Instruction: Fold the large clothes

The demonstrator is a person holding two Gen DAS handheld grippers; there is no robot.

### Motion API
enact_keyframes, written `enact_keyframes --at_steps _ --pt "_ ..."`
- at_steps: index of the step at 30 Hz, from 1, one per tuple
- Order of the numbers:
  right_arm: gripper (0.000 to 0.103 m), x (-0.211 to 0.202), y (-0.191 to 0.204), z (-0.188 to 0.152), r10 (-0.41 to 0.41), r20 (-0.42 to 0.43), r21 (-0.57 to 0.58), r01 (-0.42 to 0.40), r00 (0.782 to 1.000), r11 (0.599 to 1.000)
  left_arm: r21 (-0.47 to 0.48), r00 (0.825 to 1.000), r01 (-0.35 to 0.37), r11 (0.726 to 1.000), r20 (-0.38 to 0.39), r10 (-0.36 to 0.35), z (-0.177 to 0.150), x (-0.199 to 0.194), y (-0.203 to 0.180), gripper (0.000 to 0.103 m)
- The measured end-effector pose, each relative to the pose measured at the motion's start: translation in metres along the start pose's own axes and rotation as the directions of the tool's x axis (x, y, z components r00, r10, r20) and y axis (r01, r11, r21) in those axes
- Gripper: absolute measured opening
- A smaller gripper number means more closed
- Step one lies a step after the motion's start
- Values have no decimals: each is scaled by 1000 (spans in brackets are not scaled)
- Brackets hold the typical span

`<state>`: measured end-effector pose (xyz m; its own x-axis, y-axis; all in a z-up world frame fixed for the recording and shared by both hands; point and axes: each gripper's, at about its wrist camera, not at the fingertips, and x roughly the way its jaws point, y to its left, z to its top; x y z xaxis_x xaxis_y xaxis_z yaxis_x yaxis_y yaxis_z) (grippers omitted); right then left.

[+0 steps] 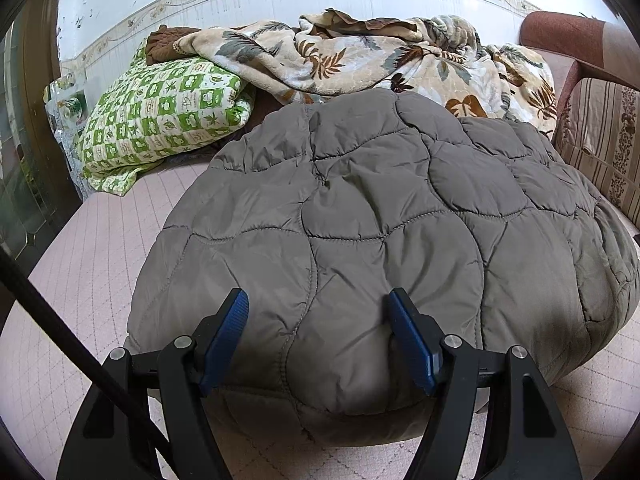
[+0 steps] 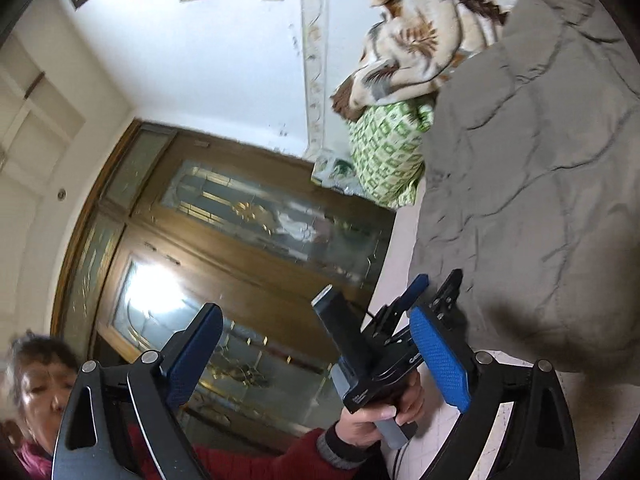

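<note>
Jacket place: the grey quilted jacket (image 1: 360, 208) lies folded into a thick bundle on the pink bed cover (image 1: 100, 260), in front of a leaf-print blanket (image 1: 360, 52) and a green checked quilt (image 1: 160, 120).
Jacket to left fingers: its near edge bulges up between the blue pads of the left gripper (image 1: 320, 340).
Jacket axis: the bundle runs lengthwise away from the left gripper toward the blanket.
Left fingers: moderately apart, both pads against the padding, pinching the near edge.
Right fingers: the right gripper (image 2: 316, 356) stands wide and empty, tilted sideways, clear of the jacket.
Left hand (image 2: 384, 412): grips the left gripper's handle.
</note>
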<state>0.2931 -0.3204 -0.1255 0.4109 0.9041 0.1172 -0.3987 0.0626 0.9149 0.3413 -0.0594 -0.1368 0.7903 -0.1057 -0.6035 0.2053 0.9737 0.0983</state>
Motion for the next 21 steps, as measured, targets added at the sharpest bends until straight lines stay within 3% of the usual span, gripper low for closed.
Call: enact_keyframes --at_steps 3,5,6,8,10,11,12,14,15,18,21 --pt "97 2 0 1 -54 0 -18 54 999 998 1 1000 0 1000 1 0 0 0 0 72" --pt "97 -15 4 6 -201 88 -67 208 976 976 5 1000 -12 1000 17 12 2 -3 1 71" --pt "97 -27 7 10 -283 135 -95 297 950 950 3 999 -22 1000 31 22 3 -5 4 71" --pt "97 -61 12 17 -481 275 -76 517 833 853 -8 999 -33 999 42 33 6 -7 9 71" --pt "97 -88 11 21 -605 340 -24 649 720 760 -29 998 -47 998 44 49 8 -7 17 71" --pt "97 -98 10 22 -672 358 9 718 648 696 -47 998 -54 997 42 56 9 -7 22 71" --pt "97 -103 8 22 -712 359 25 757 603 653 -68 998 -57 996 35 60 10 -5 27 71" --pt "95 -114 -2 22 -763 341 77 792 550 605 -106 998 -62 992 16 64 11 -2 37 71" --pt "95 -121 -6 21 -766 335 102 788 548 608 -117 998 -68 991 5 69 10 -1 39 71" --pt "95 -131 -25 20 -743 281 168 731 607 661 -135 996 -47 990 -83 36 5 15 43 72" --pt "95 -137 -35 17 -734 260 214 704 628 678 -120 995 -50 992 -96 38 4 16 42 72"
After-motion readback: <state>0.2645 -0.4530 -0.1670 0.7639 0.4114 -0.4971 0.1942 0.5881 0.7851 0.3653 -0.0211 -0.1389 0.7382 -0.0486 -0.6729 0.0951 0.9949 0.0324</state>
